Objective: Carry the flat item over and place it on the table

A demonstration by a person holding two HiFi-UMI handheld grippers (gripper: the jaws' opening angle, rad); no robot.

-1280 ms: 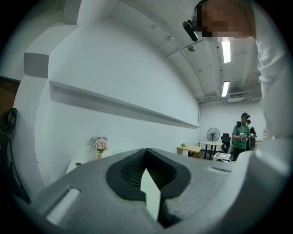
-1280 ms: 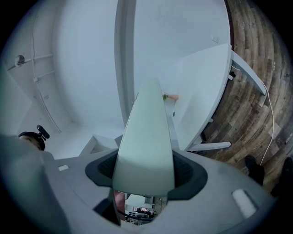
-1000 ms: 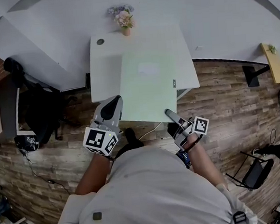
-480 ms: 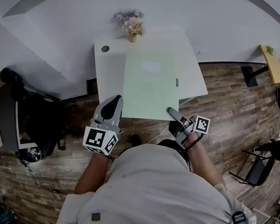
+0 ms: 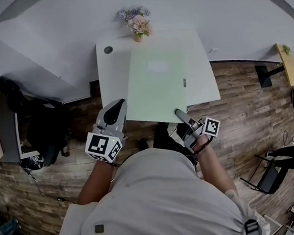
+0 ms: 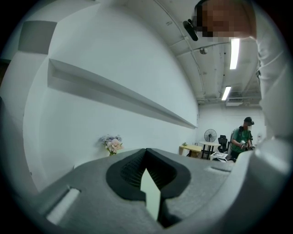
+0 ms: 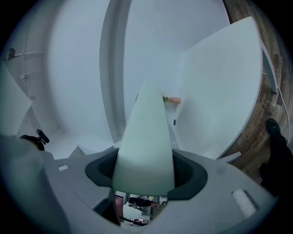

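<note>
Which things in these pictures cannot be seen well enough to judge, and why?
- Head view: whether the green board touches the table or hangs above it; from overhead no gap shows.
- Head view: the dark mark on the board's right edge is too small to name.
- Left gripper view: the left gripper hides all but a sliver of the board with its own body.

A thin, pale green rectangular sheet (image 5: 157,86) lies roughly level over the white square table (image 5: 112,76), covering its middle. The sheet's near edge juts out past the table's front edge.
</note>
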